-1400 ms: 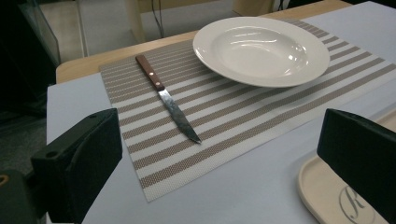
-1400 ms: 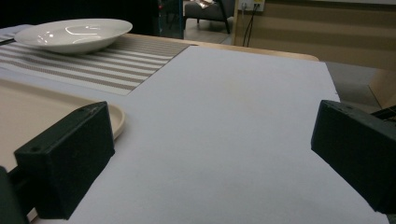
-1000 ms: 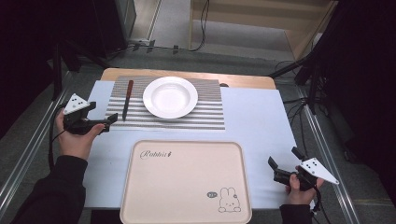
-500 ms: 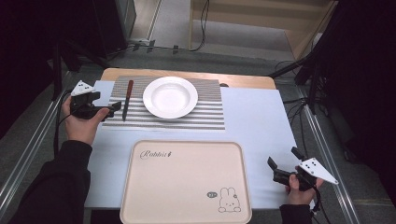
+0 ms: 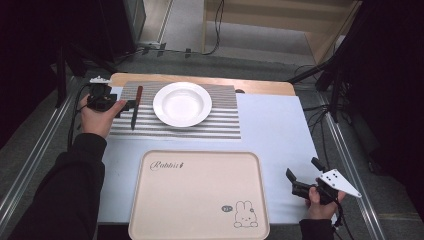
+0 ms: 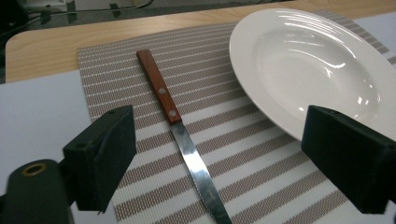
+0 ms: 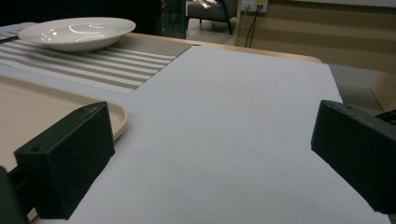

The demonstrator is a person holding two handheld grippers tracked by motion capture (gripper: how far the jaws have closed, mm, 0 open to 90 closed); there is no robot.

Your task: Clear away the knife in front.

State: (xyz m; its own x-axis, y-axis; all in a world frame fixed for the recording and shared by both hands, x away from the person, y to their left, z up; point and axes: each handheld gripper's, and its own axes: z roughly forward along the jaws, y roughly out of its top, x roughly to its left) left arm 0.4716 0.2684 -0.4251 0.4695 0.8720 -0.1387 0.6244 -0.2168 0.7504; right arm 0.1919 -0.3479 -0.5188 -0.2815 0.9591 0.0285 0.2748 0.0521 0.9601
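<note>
Left gripper, high view: the left gripper sits at the far left of the table, at the left edge of the striped placemat, its jaws spread and pointed toward the knife. They have just been closing a little, with nothing between them in this view.
Knife, high view: it lies on the placemat just left of the white plate, wooden handle toward the far edge, blade toward the person.
Right gripper, high view: the right gripper rests well right of the placemat, beside the beige tray, jaws apart and empty.
Left gripper view: the gripper straddles the knife; blade and handle junction lie between the two spread pads, neither pad touching.
Plate, left gripper view: the plate rims in just beside the placemat-side pad, close to the knife but apart.
Right gripper view: the gripper opens over bare white table cover, placemat and plate far off.
Step in hand, as I judge it: lining up on the knife for a pick.
Next move calls for: lowering to the placemat, closing across the knife near the handle, keeping clear of the plate rim.
</note>
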